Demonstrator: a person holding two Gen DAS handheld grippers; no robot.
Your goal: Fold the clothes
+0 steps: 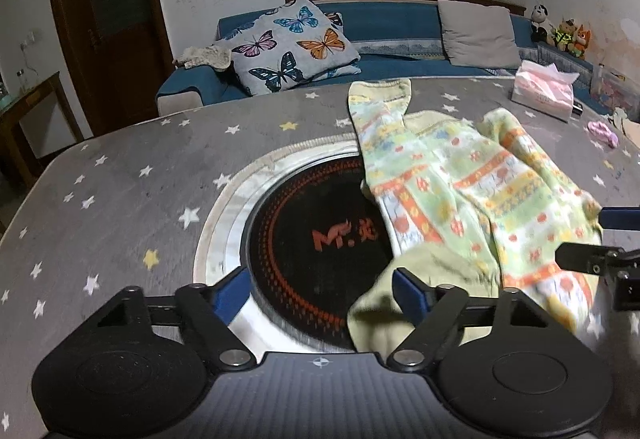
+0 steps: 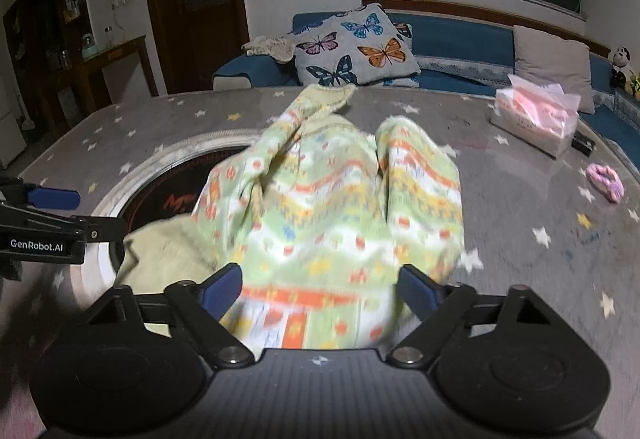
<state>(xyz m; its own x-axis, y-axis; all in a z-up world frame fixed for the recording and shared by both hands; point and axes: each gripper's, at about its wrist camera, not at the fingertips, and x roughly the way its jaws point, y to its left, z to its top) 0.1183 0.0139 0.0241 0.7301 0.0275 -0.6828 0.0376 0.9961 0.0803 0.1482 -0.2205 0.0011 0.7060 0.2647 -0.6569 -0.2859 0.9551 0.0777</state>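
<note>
Garment [image 2: 332,207] blurred near right claw [image 2: 320,293]

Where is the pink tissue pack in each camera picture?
Left wrist view: the pink tissue pack sits at the far right of the starry table cover, beyond the patterned garment.
Right wrist view: the pack is at upper right, near the table's far edge.
Shared landmark: the butterfly pillow on the blue sofa.

Left gripper [image 1: 320,289] and right gripper [image 2: 320,289] side by side, jaws spread wide
</note>
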